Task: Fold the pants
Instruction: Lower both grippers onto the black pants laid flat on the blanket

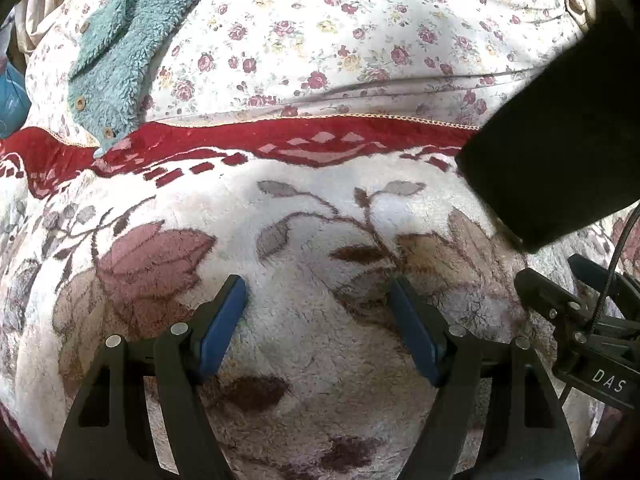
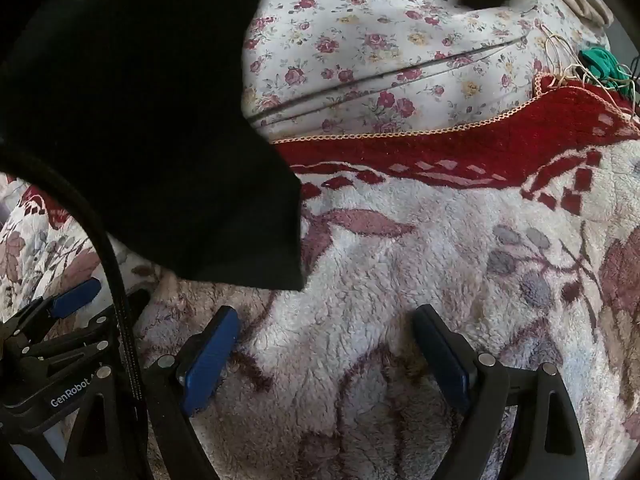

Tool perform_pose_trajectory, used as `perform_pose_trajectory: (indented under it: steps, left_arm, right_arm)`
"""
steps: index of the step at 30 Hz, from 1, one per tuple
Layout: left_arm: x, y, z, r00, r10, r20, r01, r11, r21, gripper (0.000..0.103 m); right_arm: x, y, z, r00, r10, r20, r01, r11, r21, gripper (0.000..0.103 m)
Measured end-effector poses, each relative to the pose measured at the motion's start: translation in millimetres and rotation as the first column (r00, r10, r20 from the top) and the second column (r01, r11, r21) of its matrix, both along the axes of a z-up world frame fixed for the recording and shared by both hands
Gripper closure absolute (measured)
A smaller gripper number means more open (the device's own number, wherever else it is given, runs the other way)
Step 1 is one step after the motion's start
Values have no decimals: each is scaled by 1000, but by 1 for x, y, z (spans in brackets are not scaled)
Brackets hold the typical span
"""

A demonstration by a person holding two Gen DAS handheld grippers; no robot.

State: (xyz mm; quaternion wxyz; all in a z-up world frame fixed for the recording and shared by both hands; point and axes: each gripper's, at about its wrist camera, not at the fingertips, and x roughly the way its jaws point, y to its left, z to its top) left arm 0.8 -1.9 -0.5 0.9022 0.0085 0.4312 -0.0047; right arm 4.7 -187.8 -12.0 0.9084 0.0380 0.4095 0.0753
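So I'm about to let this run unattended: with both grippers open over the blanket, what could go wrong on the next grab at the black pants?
The black pants lie on a deep fleece blanket; the open left gripper or right gripper might pinch pile along with cloth. Only a dark, featureless corner shows, so a layer could be missed. The teal fleece garment lies nearby and might get dragged.

"DAS" on the right gripper [image 1: 576, 280] body; "GenRobot" on the left gripper [image 2: 84, 304] body.
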Motion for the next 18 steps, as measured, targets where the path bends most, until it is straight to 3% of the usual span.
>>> perform_pose_trajectory:
  steps: [18]
  left_arm:
    - [1, 2, -1, 1000, 2, 0, -2, 1000, -3, 28]
  right_arm:
    - [-1, 1, -1, 1000, 1, 0, -1, 1000, 0, 15]
